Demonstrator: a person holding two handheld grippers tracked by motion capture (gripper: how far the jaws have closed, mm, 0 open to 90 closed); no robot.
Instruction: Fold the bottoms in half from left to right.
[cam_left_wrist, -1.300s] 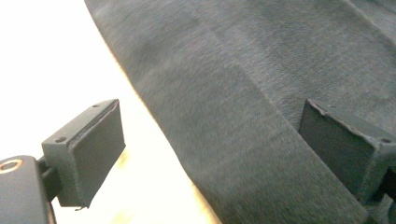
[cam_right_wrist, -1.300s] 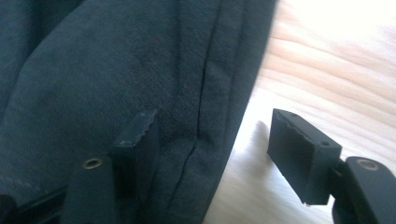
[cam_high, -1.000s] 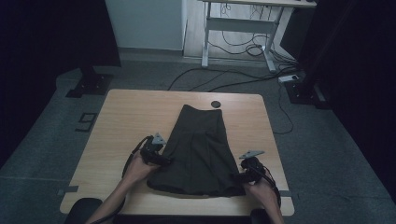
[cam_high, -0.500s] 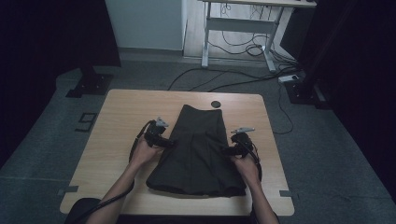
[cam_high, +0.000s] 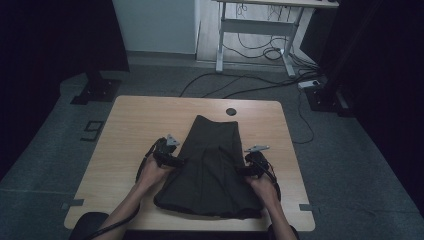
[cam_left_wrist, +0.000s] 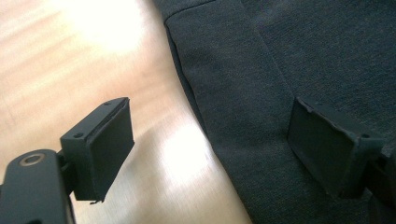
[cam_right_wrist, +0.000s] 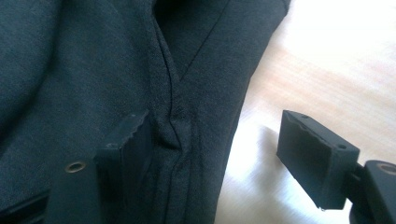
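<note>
A dark garment (cam_high: 212, 165) lies flat on the wooden table (cam_high: 140, 120), narrow end far, wide hem toward me. My left gripper (cam_high: 172, 159) sits at its left side, open. In the left gripper view the gripper (cam_left_wrist: 212, 135) straddles the cloth's edge (cam_left_wrist: 261, 84), one jaw above bare wood and the other above fabric. My right gripper (cam_high: 245, 167) is at the right side, open. In the right gripper view the gripper (cam_right_wrist: 219, 140) has a puckered seam of the garment (cam_right_wrist: 187, 84) between its jaws. Those jaws have just been closing; the outer jaw stands clear of the cloth.
A round cable hole (cam_high: 230, 111) lies just past the garment's far end. Bare wood flanks the garment on both sides. Beyond the table are a white desk frame (cam_high: 222, 40), floor cables (cam_high: 240, 90) and a dark stand base (cam_high: 95, 90).
Both hands slid up the garment's sides away from the hem, then eased back a little. The right gripper ended farther from the hem corner and closer in over the cloth.
</note>
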